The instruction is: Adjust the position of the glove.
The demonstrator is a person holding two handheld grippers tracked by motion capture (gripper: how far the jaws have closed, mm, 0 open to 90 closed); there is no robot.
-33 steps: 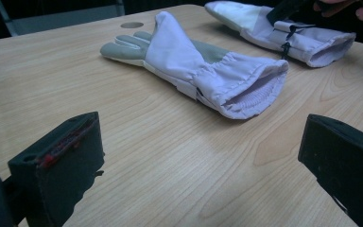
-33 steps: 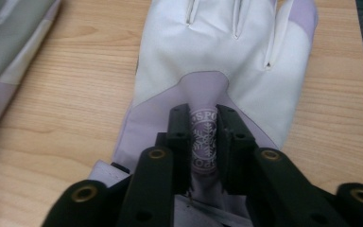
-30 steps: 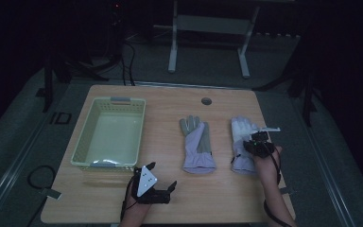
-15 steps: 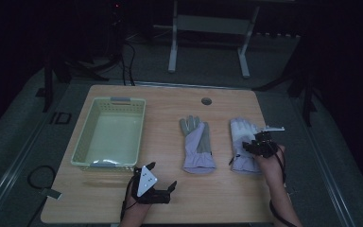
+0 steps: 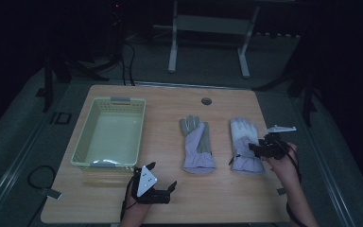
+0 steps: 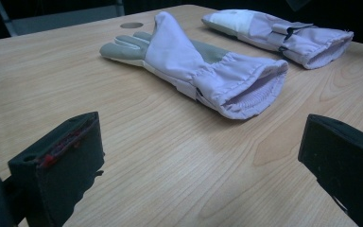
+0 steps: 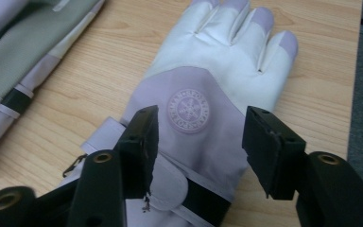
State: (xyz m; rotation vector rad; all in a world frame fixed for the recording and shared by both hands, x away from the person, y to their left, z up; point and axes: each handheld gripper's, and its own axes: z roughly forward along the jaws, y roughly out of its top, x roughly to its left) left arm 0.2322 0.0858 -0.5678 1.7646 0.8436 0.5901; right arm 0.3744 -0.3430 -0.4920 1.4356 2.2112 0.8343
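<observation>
Your right gripper (image 7: 198,142) has just been opening its jaws above the right glove (image 7: 203,90), nothing gripped; it lies released. Left gripper (image 6: 203,165) rests, jaws open.

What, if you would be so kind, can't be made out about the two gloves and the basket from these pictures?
- Right glove: cuff hidden behind the right gripper's jaws in the right gripper view.
- Round badge: lettering too small to read.
- Left glove: underside hidden against the table.
- Basket: floor washed out in the dim high view.
</observation>
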